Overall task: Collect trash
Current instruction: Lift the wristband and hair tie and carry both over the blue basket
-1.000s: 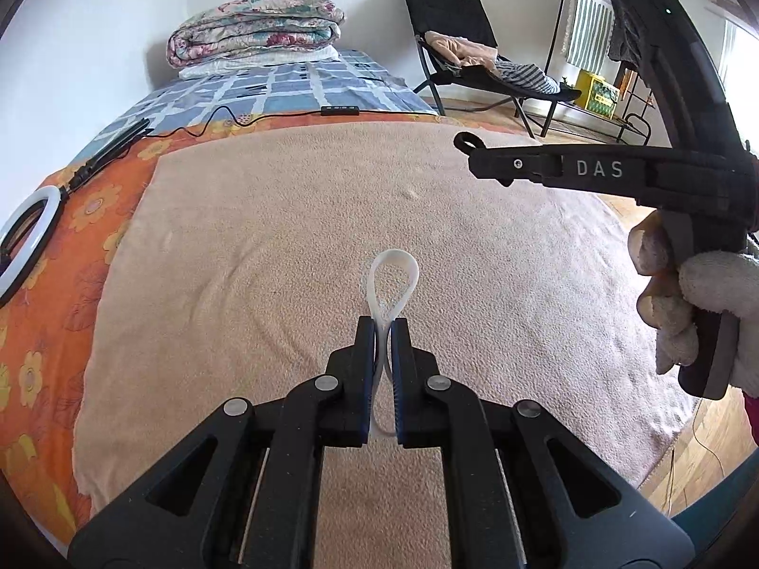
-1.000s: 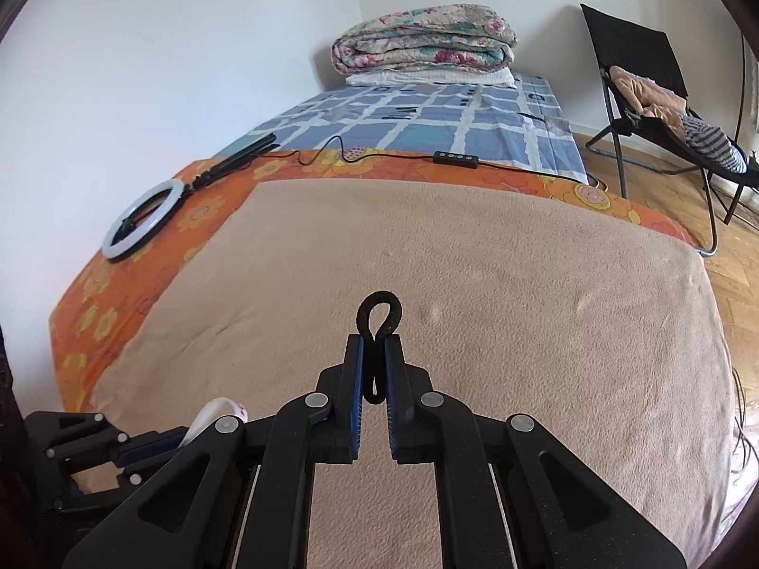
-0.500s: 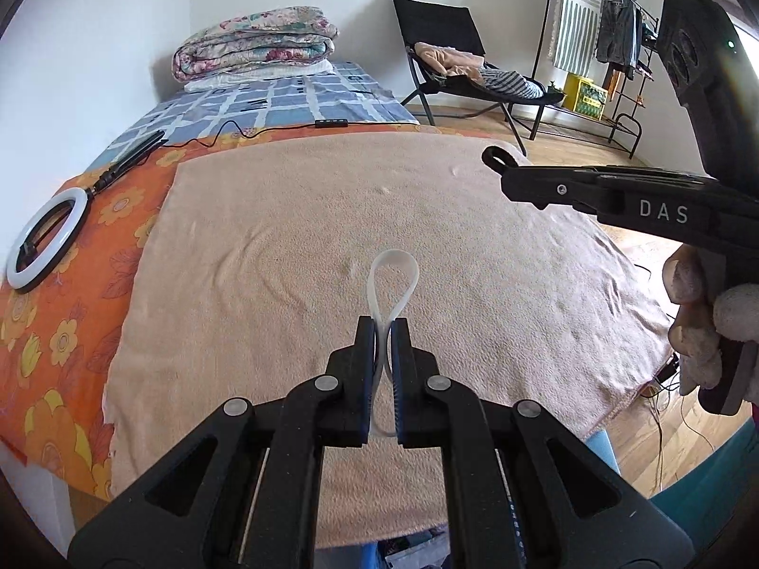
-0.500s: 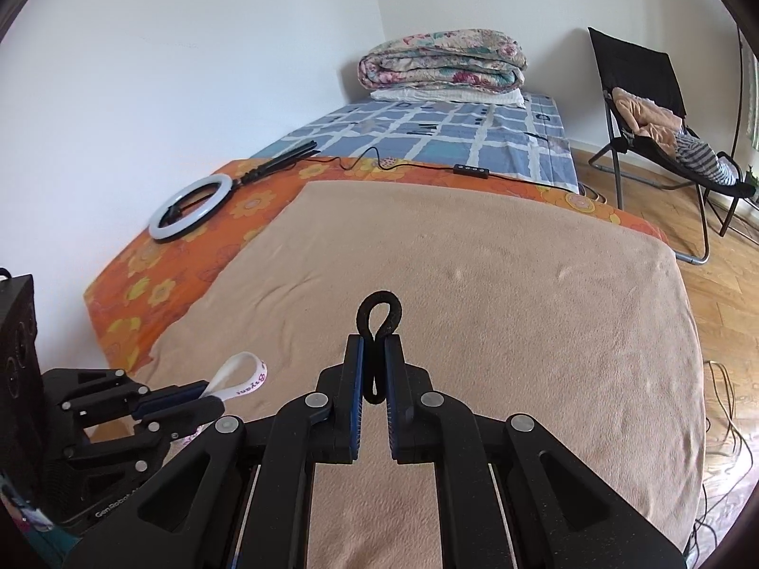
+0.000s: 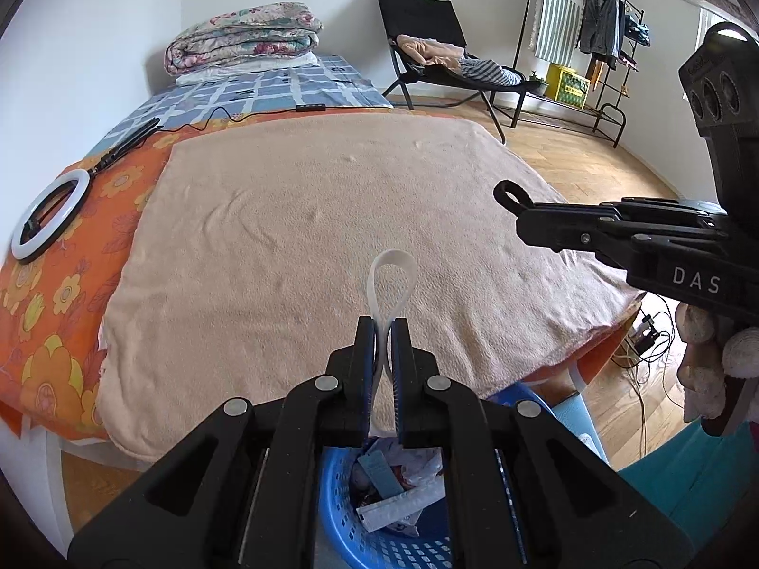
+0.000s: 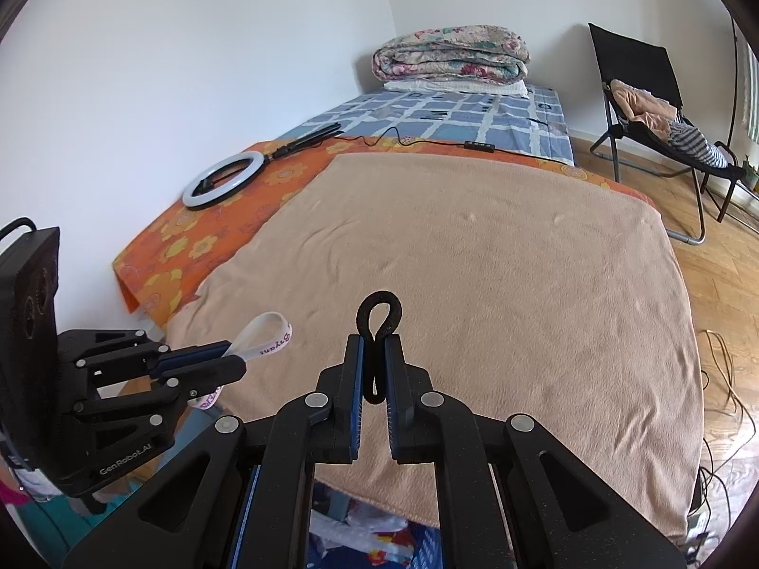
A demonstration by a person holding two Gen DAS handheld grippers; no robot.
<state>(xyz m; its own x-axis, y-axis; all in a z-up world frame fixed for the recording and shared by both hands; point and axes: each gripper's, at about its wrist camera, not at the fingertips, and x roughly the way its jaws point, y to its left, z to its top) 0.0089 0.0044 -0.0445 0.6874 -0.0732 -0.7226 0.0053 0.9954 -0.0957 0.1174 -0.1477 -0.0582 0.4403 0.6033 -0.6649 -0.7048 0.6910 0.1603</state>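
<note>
**Holding two loops above the bed edge**

Left gripper point(image 5: 383, 327), lower centre of the frame: jaws clamped on a white band point(image 5: 391, 279), its loop standing up past the fingertips. Right gripper point(image 6: 374, 346): jaws clamped on a black loop point(image 6: 379, 315), the free end likewise above the tips. Blue basket point(image 5: 341, 517) with trash at the bottom of the frame, below the left jaws; beige blanket point(image 5: 332, 218) behind.

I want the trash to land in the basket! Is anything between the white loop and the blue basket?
Nothing visible. The left gripper holds the white loop over the blue basket, apparently open-topped.
</note>
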